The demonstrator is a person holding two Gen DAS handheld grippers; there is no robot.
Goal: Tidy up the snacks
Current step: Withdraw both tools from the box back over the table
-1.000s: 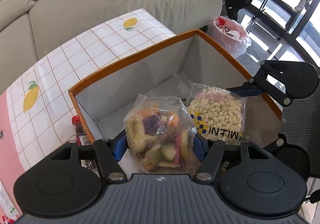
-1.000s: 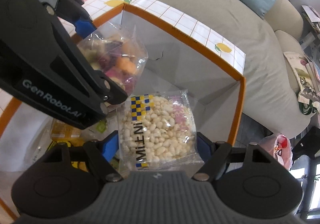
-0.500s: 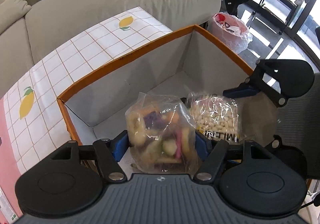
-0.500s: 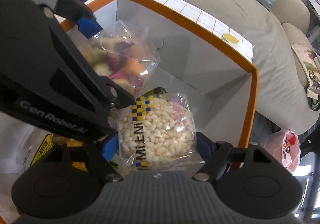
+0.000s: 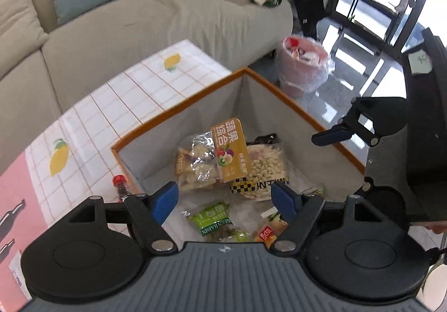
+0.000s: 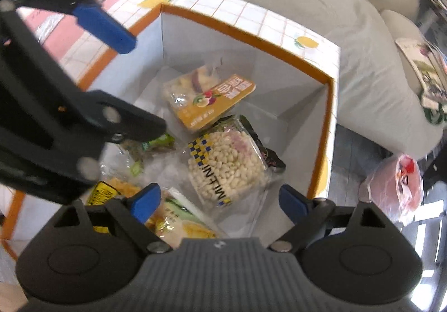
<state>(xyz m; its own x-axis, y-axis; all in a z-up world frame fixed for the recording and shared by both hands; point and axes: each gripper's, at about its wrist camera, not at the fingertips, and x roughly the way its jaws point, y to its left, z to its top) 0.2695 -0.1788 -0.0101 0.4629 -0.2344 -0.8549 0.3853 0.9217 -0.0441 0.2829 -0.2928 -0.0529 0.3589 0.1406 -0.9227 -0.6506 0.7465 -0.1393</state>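
While both claws are hanging spread and empty over the orange-rimmed box point(image 5: 279, 86), left gripper point(image 5: 225, 199) and right gripper point(image 6: 218, 200), the fruit-chip bag point(image 6: 206, 97) and puffed-grain bag point(image 6: 229, 164) are lying inside, far-right corner, apparently so snacks are gathering together.

Count: 1 orange-rimmed storage box point(image 5: 195, 100). Inside: 1 mixed dried-fruit bag point(image 5: 212, 158), 1 white-puff bag point(image 5: 265, 169), 1 green packet point(image 5: 213, 218), 1 dark packet point(image 6: 272, 160) half hidden under the puffs, at least 2 yellow packets point(image 6: 111, 192) partly hidden. Outside: 1 red-capped bottle point(image 5: 120, 185). 2 grippers, both spread with nothing between the fingers: left gripper point(image 5: 225, 199), right gripper point(image 6: 219, 201).
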